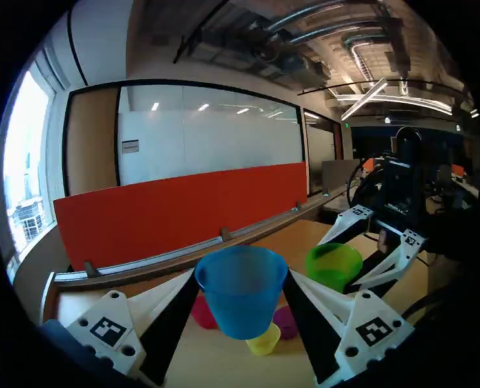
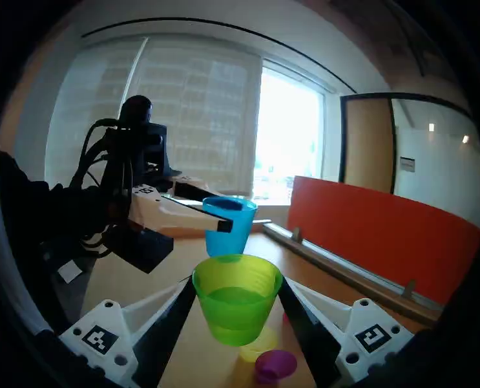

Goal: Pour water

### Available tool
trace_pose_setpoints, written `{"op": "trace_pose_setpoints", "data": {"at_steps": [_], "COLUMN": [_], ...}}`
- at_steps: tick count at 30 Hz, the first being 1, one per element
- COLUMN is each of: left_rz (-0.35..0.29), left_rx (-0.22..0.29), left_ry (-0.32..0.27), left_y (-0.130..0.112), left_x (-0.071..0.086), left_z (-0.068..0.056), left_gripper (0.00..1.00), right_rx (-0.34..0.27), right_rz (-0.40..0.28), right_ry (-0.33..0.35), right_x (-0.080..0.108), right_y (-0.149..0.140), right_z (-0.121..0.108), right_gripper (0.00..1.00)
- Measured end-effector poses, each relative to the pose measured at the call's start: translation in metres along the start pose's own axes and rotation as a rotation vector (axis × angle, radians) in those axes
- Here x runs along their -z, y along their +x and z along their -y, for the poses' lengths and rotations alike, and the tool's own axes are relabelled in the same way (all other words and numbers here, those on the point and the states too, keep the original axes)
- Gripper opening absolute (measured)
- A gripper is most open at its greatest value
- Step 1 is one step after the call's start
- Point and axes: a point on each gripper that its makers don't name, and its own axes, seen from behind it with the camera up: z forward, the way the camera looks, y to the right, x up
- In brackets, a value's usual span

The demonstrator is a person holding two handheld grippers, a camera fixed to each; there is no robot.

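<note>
Clamping snug, the left gripper point(image 1: 240, 278) has the blue cup point(image 1: 241, 297) upright between its jaws, and the right gripper point(image 2: 236, 282) pinches the green cup point(image 2: 236, 310), liquid inside, between its own.

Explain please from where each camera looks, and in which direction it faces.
Left gripper view: rides on the left gripper, faces the orange partition; its own jaws clamp the blue cup; the right gripper shows farther off at the picture's right.
Right gripper view: rides on the right gripper, faces the window; its own jaws clamp the green cup; the left gripper shows farther off at the picture's left.
Shared: both grippers, both cups, the small yellow cup on the table.
</note>
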Motion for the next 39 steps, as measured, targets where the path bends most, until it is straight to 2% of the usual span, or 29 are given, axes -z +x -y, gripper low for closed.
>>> {"op": "trace_pose_setpoints", "data": {"at_steps": [18, 27, 39], "left_rz": [0.175, 0.238, 0.317], "left_rx": [-0.028, -0.038, -0.062], "left_ry": [-0.051, -0.073, -0.101], "left_y": [-0.063, -0.087, -0.125], "left_x": [-0.008, -0.014, -0.013], "left_z": [-0.008, -0.015, -0.023], "left_gripper": [0.87, 0.88, 0.88], "right_rx": [-0.006, -0.024, -0.044], "right_rz": [0.136, 0.166, 0.225], "right_ry": [0.014, 0.024, 0.039], "right_x": [0.007, 0.010, 0.015], "right_y": [-0.040, -0.052, -0.079], "right_z": [-0.003, -0.004, -0.002], "right_gripper": [0.93, 0.92, 0.92]}}
